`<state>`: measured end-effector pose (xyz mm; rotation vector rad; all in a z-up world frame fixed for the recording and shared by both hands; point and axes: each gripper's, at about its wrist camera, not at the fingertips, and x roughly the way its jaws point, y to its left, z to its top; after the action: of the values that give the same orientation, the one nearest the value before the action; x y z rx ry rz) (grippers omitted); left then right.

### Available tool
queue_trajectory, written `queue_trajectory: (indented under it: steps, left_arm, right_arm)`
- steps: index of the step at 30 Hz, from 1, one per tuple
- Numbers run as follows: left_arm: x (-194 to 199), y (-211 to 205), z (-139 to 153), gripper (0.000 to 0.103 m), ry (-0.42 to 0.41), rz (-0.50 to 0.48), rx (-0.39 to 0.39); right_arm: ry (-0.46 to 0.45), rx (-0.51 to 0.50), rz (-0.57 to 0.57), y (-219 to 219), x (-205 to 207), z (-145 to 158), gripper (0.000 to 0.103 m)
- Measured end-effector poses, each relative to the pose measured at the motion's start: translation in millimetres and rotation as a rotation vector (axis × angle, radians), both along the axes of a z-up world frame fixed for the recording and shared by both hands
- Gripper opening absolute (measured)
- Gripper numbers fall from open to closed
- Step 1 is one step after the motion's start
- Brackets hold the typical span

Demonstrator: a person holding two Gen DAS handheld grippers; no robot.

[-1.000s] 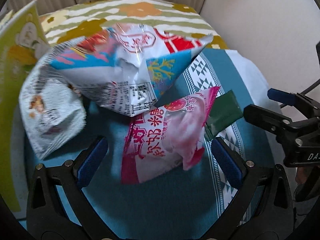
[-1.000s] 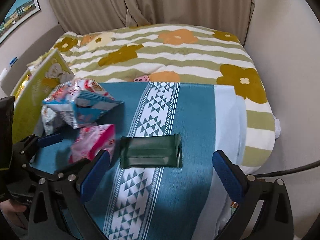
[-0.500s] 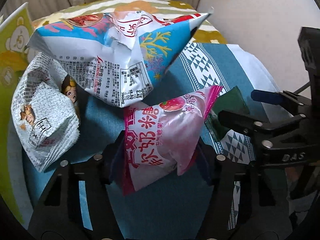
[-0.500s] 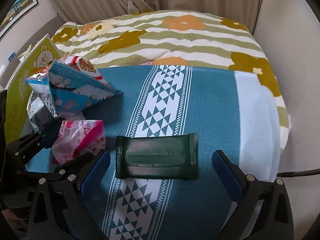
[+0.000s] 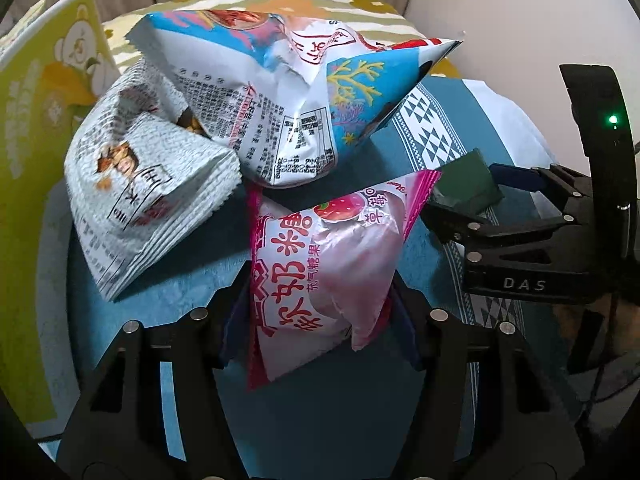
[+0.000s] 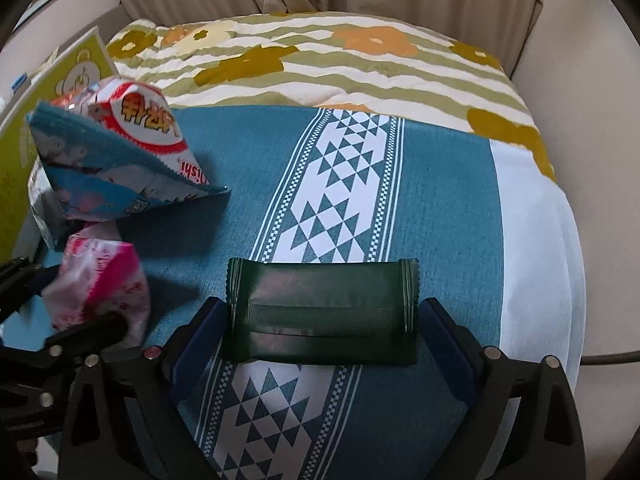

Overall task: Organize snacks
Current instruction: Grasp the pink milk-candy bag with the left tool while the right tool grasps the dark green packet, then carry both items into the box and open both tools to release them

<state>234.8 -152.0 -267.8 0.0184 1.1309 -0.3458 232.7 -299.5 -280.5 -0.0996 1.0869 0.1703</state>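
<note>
My left gripper [image 5: 316, 320] is shut on a pink strawberry candy bag [image 5: 320, 264], which also shows in the right wrist view [image 6: 100, 284]. A blue and white chip bag [image 5: 296, 92] and a white printed snack bag [image 5: 148, 196] lie just beyond it on the blue cloth [image 5: 320, 420]. My right gripper [image 6: 320, 328] has closed in on a dark green packet [image 6: 320, 312], its pads touching both ends. The packet lies flat on the cloth. In the left wrist view the packet [image 5: 464, 188] sits between the right gripper's fingers [image 5: 516, 176].
A yellow-green bear box [image 5: 36, 160] stands at the left, beside the bags. A flowered striped quilt [image 6: 320, 60] lies behind the blue patterned cloth [image 6: 440, 200]. A wall [image 6: 592, 120] bounds the right side, curtains the back.
My left gripper closed on the pink candy bag. My right gripper moved forward to the green packet and closed from wide open onto its ends.
</note>
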Motion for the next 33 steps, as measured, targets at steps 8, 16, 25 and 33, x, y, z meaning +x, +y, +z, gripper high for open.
queue_trajectory:
  steps: [8,16,25,33]
  left_arm:
    - [-17,3,3,0.054,-0.002,0.006,0.002]
    - [-34,8,15,0.05,-0.013,0.018,-0.011]
    - [-70,20,72,0.048,-0.094,0.039,-0.028]
    - [-91,60,165,0.048,-0.234,0.099,-0.042]
  right_arm:
    - [-0.041,0.007,0.03,10,-6,3,0.068]
    - [-0.057,0.067,-0.002,5,-16,15,0.061]
    - [-0.129,0.095,-0.015,3,-50,68,0.061]
    - [-0.206,0.149,0.029,21,-80,135,0.061]
